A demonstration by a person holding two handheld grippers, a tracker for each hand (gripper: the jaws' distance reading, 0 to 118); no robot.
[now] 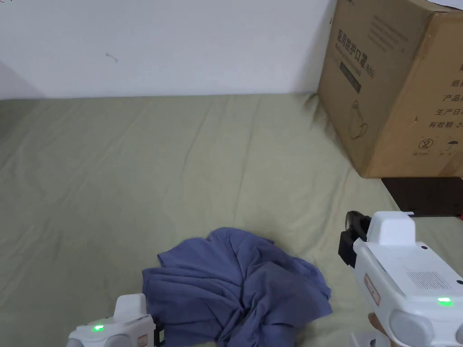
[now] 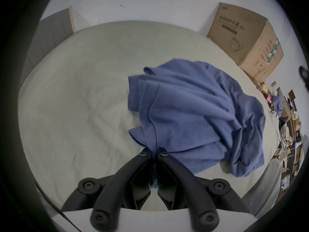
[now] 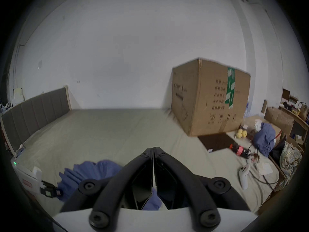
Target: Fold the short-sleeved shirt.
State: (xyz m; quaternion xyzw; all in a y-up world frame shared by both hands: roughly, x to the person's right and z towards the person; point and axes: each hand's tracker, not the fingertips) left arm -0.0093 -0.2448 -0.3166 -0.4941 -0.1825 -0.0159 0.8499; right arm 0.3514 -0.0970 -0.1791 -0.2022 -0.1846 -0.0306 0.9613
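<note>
The crumpled blue cotton short-sleeved shirt (image 2: pixel 197 116) is lying bunched on the pale green bed sheet (image 1: pixel 135 180), the left hand-held gripper (image 2: pixel 154 153) is already pinching its near edge, while the right hand-held gripper (image 3: pixel 153 149) is hovering closed and empty off to the shirt's right.

A bed covered with a pale green sheet (image 1: pixel 135 171) stands against a plain white wall (image 1: pixel 172 40), with a grey padded headboard (image 3: pixel 35 111) at one end. A large cardboard box (image 1: pixel 398 86) sits at the sheet's far corner by the wall, and cluttered shelves (image 3: pixel 294 111) line the room's side.
</note>
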